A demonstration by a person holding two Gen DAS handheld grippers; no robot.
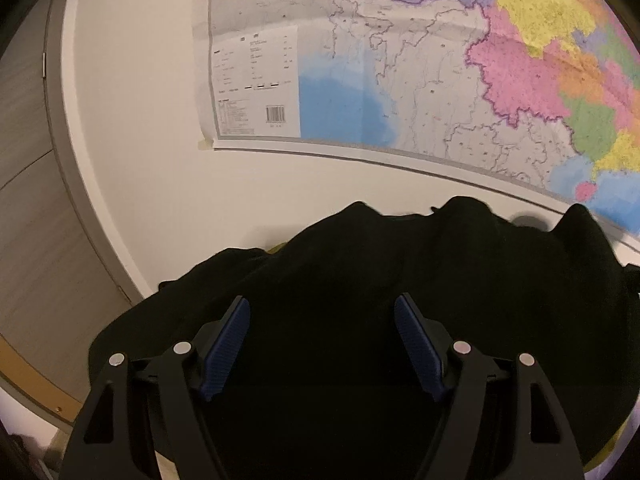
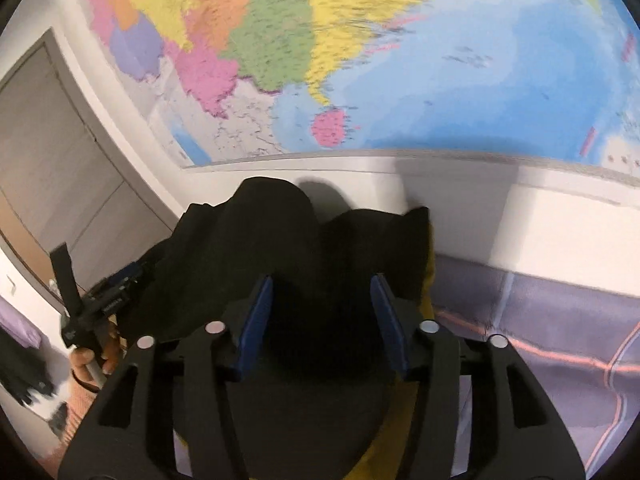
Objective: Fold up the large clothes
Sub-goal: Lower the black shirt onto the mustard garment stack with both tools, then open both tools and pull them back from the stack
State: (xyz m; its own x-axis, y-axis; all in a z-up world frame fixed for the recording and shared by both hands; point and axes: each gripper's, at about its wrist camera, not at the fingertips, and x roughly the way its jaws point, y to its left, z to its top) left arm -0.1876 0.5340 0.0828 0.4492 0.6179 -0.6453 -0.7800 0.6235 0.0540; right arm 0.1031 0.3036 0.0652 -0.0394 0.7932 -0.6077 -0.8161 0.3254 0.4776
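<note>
At the far left stands a grey door [image 1: 28,184], with a white wall [image 1: 132,128] beside it. One map [image 1: 400,80] hangs on that wall, its lower edge running left to right above the cloth.

One black garment [image 1: 360,264] lies heaped on the near side of the wall, below the map. Its long axis runs left to right, roughly along the wall. The far edge is bunched into humps that stand up toward the map. The cloth is too dark and crumpled to tell which end is collar or hem. A strip of yellow [image 2: 430,280] shows at its right edge and under its near part; what that is cannot be told.

Two grippers are in view. The left gripper [image 1: 322,308] hovers over the near left part of the garment, its blue pads [image 1: 228,344] spread wide with only cloth behind them, gripping nothing. A hand [image 2: 94,360] holds it by the handle.

The right gripper [image 2: 322,284] is over the right part of the heap, jaws about half spread, pads not pressing the cloth.

To the right lies a lilac sheet [image 2: 540,340] with pink stripes.
</note>
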